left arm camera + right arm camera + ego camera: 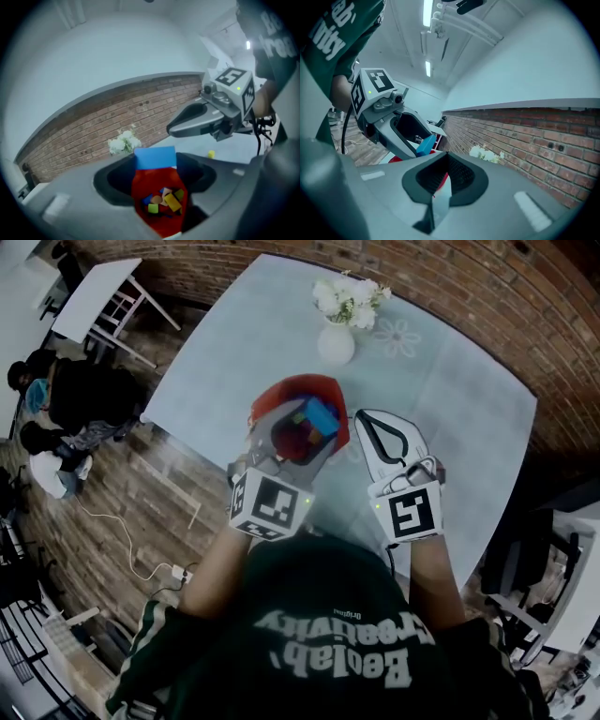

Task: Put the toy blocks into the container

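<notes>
The left gripper (302, 427) clamps a flat-faced blue rectangular toy block (155, 157) at its jaw tips, directly over the smooth red round container (309, 381) at frame centre. Inside lies a loose heap of small coloured blocks (165, 201): yellow, green, blue and tan. The right gripper (446, 164), right of centre, has its ribbed black pads (461, 176) drawn together on nothing. One small yellow piece (211, 153) lies on the matte pale grey tabletop (450, 381). A glossy white rounded vase (336, 341) of white flowers stands higher in the frame.
</notes>
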`<state>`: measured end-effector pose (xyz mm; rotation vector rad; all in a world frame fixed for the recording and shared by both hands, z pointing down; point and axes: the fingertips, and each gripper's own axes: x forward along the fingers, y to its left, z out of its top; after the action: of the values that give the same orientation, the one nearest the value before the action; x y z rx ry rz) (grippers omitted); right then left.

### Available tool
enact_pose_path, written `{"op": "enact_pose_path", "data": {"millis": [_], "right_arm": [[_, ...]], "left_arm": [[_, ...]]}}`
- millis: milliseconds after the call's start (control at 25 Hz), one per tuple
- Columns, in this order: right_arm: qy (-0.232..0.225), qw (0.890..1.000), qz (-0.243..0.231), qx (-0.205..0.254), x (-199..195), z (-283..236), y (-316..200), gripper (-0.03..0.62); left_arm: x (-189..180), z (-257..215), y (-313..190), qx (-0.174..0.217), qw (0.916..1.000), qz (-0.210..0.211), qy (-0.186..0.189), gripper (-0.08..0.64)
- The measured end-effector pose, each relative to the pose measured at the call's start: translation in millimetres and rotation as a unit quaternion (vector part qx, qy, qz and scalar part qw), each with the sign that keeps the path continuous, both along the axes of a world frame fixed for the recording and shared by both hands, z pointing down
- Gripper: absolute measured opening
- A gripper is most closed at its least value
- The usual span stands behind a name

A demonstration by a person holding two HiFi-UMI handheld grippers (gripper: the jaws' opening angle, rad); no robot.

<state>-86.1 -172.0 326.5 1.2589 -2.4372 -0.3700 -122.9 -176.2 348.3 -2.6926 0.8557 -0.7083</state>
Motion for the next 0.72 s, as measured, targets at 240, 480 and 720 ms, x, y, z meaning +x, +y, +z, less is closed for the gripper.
{"op": "enact_pose_path", "data": {"millis": [240,480,720], "right_arm": [[0.000,1.000,-0.012,-0.010,-27.9,7.1,-12.4,0.006],[0.007,1.000,-0.006,-0.018,-30.0,14.1,-16.2,0.006],[0.006,1.000,-0.002,-0.023,-27.9,18.7,-17.1,0.006]], "left_arm": [[-26.8,15.4,-12.7,-0.013,0.9998,-0.012,-0.011,0.273],[-30.9,25.5,-17.8,-0.014,0.9997,-0.007,-0.018,0.275],[-28.5,38.7,-22.5,-0.023,0.9993,-0.005,-0.029,0.276]]}}
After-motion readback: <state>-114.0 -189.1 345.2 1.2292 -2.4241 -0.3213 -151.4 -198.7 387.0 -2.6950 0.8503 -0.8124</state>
